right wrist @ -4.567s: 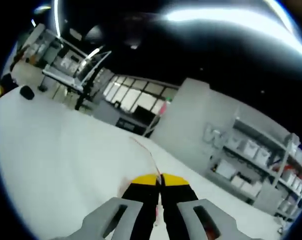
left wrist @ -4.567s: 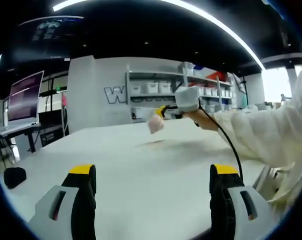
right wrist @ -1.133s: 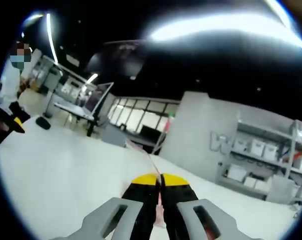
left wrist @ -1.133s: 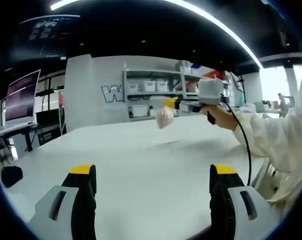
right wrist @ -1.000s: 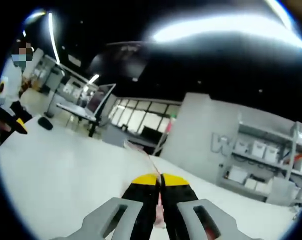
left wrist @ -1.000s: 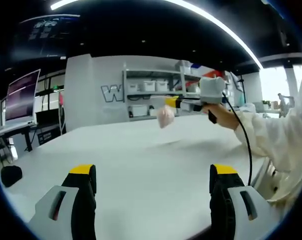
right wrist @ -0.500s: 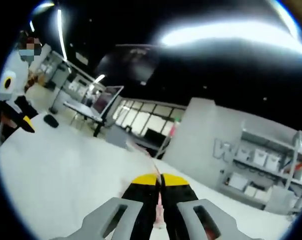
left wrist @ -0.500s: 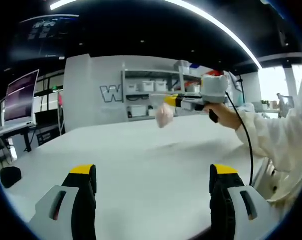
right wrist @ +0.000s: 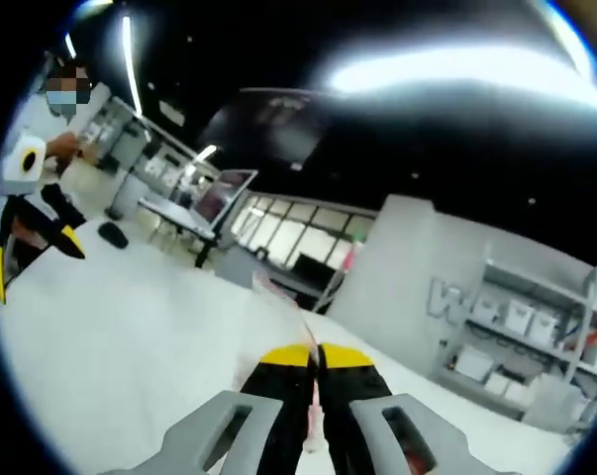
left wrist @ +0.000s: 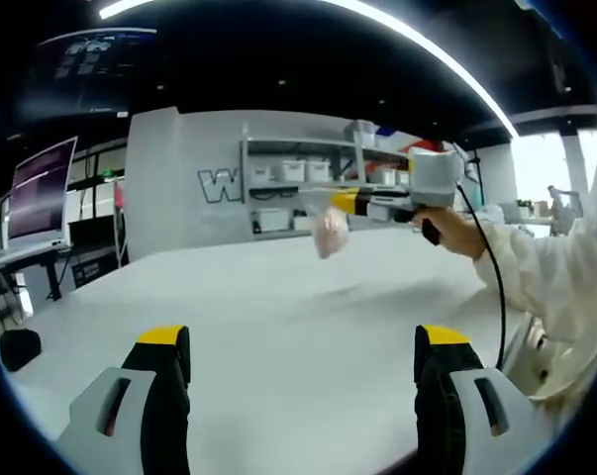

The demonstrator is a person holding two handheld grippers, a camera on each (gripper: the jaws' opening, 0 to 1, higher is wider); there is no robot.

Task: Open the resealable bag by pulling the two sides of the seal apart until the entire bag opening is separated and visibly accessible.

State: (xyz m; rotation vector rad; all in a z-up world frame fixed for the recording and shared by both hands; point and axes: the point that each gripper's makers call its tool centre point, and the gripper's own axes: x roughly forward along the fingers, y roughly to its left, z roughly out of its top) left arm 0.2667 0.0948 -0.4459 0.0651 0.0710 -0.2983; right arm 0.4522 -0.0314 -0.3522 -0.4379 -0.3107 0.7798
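Note:
A small pinkish resealable bag [left wrist: 330, 233] hangs in the air above the white table [left wrist: 278, 327], far ahead of me in the left gripper view. My right gripper [left wrist: 340, 201], held by a hand in a white sleeve, is shut on the bag's top edge. Seen from the right gripper view, the right gripper [right wrist: 315, 354] has its yellow-tipped jaws pressed together, with the bag [right wrist: 316, 404] showing as a thin pink strip between them. My left gripper [left wrist: 303, 338] stands open low over the near table, nothing between its jaws. It also appears, far left, as the left gripper [right wrist: 31, 255], jaws apart.
A black object [left wrist: 19, 348] lies at the table's left edge. Beyond it a monitor [left wrist: 41, 193] stands on a desk. Shelves with white bins [left wrist: 298, 173] line the back wall. The person's white sleeve [left wrist: 565, 267] reaches in from the right.
The right gripper has carried the bag a little to the right and kept it raised. In the right gripper view the left gripper has come further into sight at the left. The left gripper stays open.

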